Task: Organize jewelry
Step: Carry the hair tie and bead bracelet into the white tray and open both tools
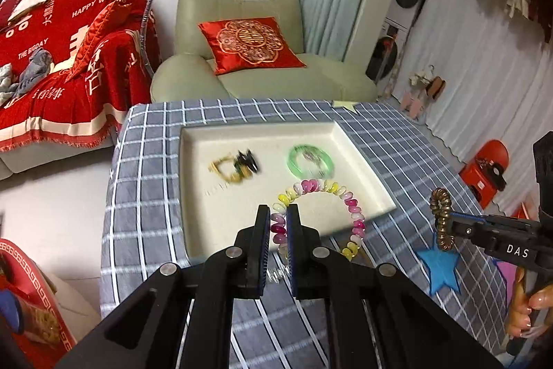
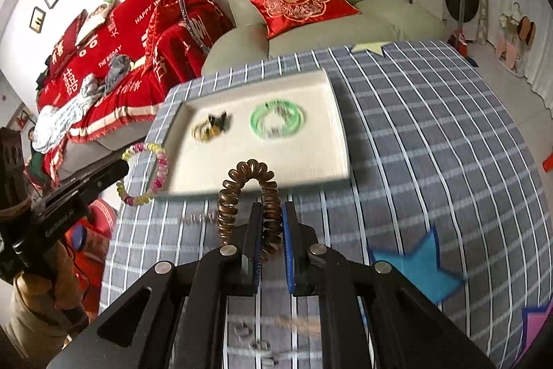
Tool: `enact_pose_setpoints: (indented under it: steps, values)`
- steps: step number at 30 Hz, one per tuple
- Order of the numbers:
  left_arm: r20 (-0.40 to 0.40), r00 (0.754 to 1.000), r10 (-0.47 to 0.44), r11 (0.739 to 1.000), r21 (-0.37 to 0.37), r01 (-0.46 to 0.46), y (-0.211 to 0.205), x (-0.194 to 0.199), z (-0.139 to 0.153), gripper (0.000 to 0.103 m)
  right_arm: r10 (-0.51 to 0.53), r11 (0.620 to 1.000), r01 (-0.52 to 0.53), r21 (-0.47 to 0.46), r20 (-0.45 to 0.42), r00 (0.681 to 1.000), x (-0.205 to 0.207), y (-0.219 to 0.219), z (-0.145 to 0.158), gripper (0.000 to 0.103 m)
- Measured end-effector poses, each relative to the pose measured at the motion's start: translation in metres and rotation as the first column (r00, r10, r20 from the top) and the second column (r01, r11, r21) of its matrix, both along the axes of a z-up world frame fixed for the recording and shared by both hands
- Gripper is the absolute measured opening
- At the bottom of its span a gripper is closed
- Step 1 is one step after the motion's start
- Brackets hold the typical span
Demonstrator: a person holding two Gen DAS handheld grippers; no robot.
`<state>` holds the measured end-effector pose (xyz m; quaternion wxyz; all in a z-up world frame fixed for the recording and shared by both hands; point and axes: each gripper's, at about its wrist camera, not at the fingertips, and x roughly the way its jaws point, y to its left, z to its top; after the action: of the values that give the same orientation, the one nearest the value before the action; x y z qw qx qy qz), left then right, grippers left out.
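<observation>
A red-draped sofa [image 1: 69, 57] and green armchair [image 1: 242, 33] stand behind the checked-cloth table [image 1: 145, 196]. The white tray [image 1: 221, 223] holds a green bangle [image 1: 310, 160] and a blurred dark-and-gold piece [image 1: 236, 165]. The left gripper [image 1: 278, 223] has its jaws narrowed on a pastel bead bracelet [image 1: 325, 187] above the tray's near edge; the right gripper [image 2: 271, 223] pinches a bronze coil band [image 2: 252, 182].

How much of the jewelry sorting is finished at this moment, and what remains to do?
Done: the green bangle and a yellow-and-black piece already lie in the white tray.

In hand: the left gripper holds the pink-and-yellow bead bracelet, and the right gripper holds the bronze coil band; both are near the tray but not set down.

Left: place these two, and perhaps the small blurred items on the checked cloth.
</observation>
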<state>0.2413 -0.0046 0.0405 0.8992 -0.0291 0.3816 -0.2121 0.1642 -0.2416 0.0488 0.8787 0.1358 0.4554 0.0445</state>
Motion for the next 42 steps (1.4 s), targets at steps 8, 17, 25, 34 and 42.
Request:
enact_pose_setpoints:
  steps: [8, 17, 25, 34, 42]
  values:
    - [-0.044, 0.999, 0.028, 0.998, 0.055, -0.026, -0.007, 0.051, -0.019, 0.025, 0.016, 1.000, -0.018, -0.020, -0.055, 0.998, 0.071, 0.002, -0.019, 0.012]
    - [-0.151, 0.988, 0.033, 0.994, 0.110, -0.016, -0.023, 0.088, -0.066, 0.025, 0.036, 0.998, -0.045, -0.045, -0.188, 0.982, 0.121, 0.006, -0.076, 0.012]
    - [-0.183, 0.982, 0.055, 0.987, 0.158, -0.026, -0.035, 0.108, -0.090, 0.025, 0.001, 0.997, -0.019, -0.078, -0.227, 0.974, 0.142, 0.000, -0.102, 0.012]
    - [-0.168, 0.980, 0.102, 0.974, 0.216, -0.064, -0.043, 0.125, -0.106, 0.025, -0.035, 0.994, 0.016, -0.112, -0.176, 0.984, 0.159, -0.007, -0.102, 0.012]
    - [-0.122, 0.986, 0.116, 0.959, 0.273, -0.080, -0.050, 0.122, -0.106, 0.025, -0.018, 0.986, -0.008, -0.169, -0.152, 0.988, 0.160, 0.001, -0.101, 0.014]
